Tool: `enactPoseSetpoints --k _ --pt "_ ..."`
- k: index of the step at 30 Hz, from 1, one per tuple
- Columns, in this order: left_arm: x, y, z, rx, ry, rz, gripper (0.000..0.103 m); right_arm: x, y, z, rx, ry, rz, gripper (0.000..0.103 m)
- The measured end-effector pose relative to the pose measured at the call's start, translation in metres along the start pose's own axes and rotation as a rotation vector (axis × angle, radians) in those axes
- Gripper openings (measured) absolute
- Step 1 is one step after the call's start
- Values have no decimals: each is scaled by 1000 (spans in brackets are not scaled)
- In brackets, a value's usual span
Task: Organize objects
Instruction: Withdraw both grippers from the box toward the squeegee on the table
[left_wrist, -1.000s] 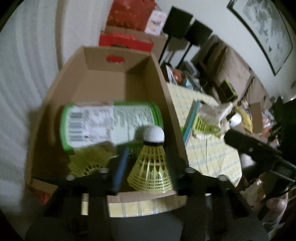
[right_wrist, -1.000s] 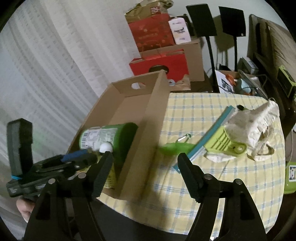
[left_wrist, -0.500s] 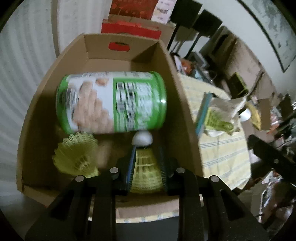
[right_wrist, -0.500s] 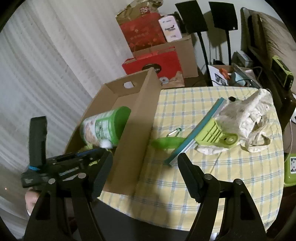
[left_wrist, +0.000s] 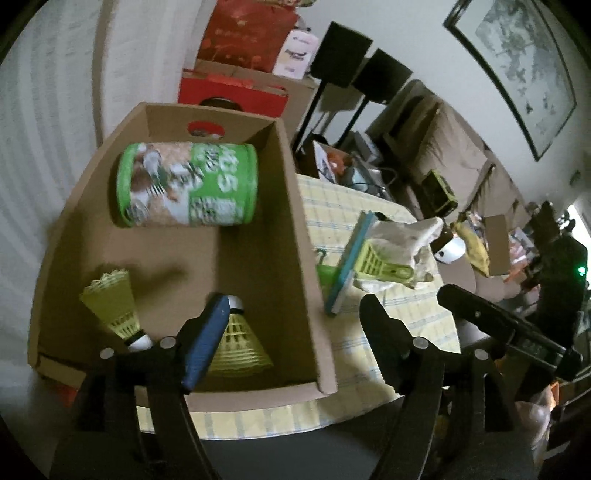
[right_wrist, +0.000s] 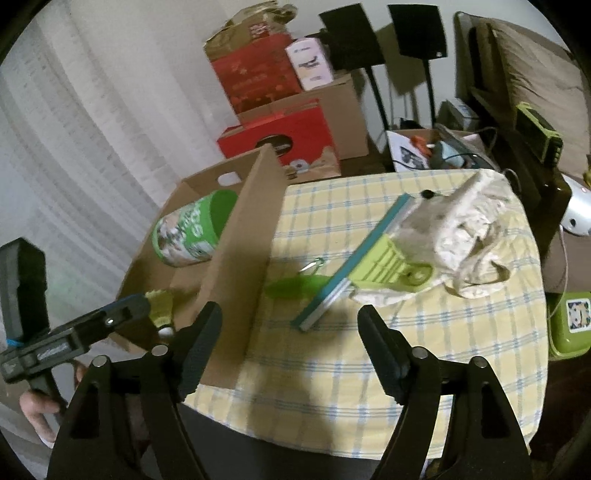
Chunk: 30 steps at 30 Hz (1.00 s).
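At centre frame a cardboard box (left_wrist: 295, 229) wall separates a green canister (left_wrist: 186, 184) and two yellow shuttlecocks (left_wrist: 240, 347) from a squeegee (right_wrist: 354, 266). The left gripper (left_wrist: 291, 325) is opening, clear of the shuttlecock; the right gripper (right_wrist: 290, 332) is opening, empty.

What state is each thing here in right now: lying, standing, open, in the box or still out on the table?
Cardboard box: open-topped, on table.
Green can: lying on its side in box.
Near shuttlecock: in box, released.
Far shuttlecock: lying in box.
Squeegee: flat on tablecloth, outside box.
Cloth bag: crumpled on table.
Left tool: opening, holding nothing.
Right tool: opening, empty.
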<state>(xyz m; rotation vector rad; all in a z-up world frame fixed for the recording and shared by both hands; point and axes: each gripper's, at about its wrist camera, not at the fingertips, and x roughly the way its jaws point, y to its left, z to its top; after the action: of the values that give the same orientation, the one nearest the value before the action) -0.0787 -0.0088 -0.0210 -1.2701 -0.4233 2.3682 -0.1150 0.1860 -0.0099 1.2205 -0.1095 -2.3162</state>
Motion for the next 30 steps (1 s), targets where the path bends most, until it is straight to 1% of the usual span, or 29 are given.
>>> enactPoseSetpoints --k 1,3,4,12,17,22,27,30 --pt "2 -3 0 0 6 -9 70 -2 -4 0 3 -3 -15 81" --pt "7 -7 -1 -5 18 -38 75 -4 -9 1 6 -5 -37 82" --pt "10 -10 -1 -8 23 -50 75 -6 -14 1 12 -7 -47 83" --pt "22 -42 -5 52 45 -68 75 -17 -46 0 71 -17 -86 83" --pt "37 -67 -7 109 55 -57 75 -20 -65 -1 98 -15 -109 84" --pt "59 -84 -7 139 90 -57 75 -18 -82 -3 126 -5 -123 84" --pt "84 -95 -6 179 122 -25 75 -11 -97 -1 157 2 -123 84" --pt "101 -100 -6 193 143 -5 75 -4 -104 0 183 9 -106 84"
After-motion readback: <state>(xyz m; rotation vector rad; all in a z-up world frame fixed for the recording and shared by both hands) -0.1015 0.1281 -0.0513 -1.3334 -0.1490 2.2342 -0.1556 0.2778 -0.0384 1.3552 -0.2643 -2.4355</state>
